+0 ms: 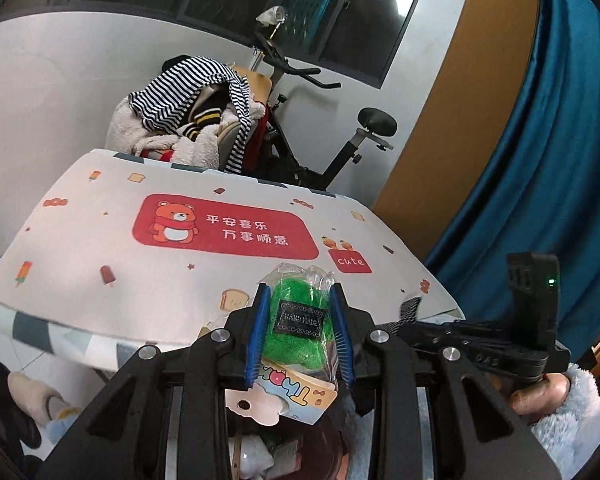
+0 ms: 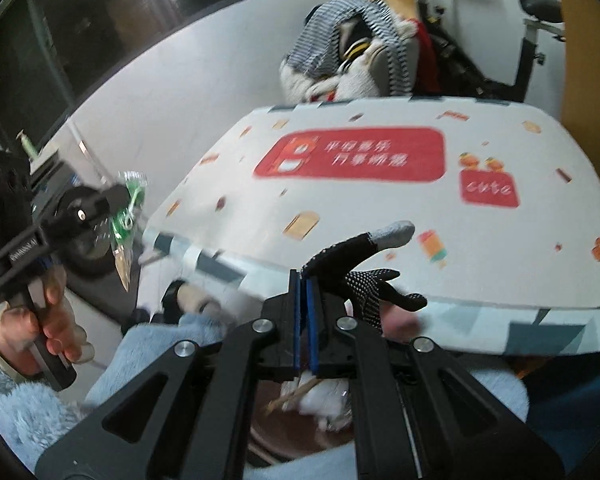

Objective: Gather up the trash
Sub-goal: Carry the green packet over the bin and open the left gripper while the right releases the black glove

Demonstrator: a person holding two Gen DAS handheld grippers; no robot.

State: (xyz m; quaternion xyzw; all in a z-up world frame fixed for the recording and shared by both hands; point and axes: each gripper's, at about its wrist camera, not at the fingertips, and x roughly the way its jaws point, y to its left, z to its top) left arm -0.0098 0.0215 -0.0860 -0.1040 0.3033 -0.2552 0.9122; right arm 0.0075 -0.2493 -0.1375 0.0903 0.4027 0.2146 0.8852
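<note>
Holding the clear plastic packet of green fibre (image 1: 300,320) (left gripper (image 1: 302,330) clamped), release above the brown bin (image 1: 320,452), lower centre; right gripper (image 2: 304,320) pinches the black dotted glove (image 2: 360,280).

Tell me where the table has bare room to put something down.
Most of the table lies bare: all around the red bear panel, out to the left and far edges. The near right edge is crowded, with a black glove at the right gripper.

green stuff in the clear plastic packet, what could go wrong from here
1. The left tongs pinch only the middle of the clear plastic packet of green material; its card header hangs loose and could slip out.
2. The right tongs hold the black dotted glove by an edge, so it may drop short of the trash-filled bin below.
</note>
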